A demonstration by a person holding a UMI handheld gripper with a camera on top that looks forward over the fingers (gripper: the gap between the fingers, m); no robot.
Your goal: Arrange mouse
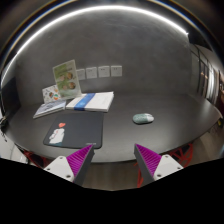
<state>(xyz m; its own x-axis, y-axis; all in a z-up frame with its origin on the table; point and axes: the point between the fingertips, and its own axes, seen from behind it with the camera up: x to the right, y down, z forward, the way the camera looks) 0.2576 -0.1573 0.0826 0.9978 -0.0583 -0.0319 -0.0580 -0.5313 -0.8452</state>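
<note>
A pale grey-green mouse (144, 118) lies on the grey table (150, 135), beyond my fingers and a little to the right. A dark mouse mat (78, 128) lies on the table to the left of the mouse, with a small white and red object (57, 134) on its near left part. My gripper (112, 160) is open and empty, well short of the mouse, with its purple pads (147, 157) wide apart above the table's near edge.
Open books and papers (80, 101) lie at the back left of the table, with an upright printed card (66, 77) behind them. A grey wall with small posted sheets (100, 72) stands behind. Chair backs (12, 148) show at the table's near left.
</note>
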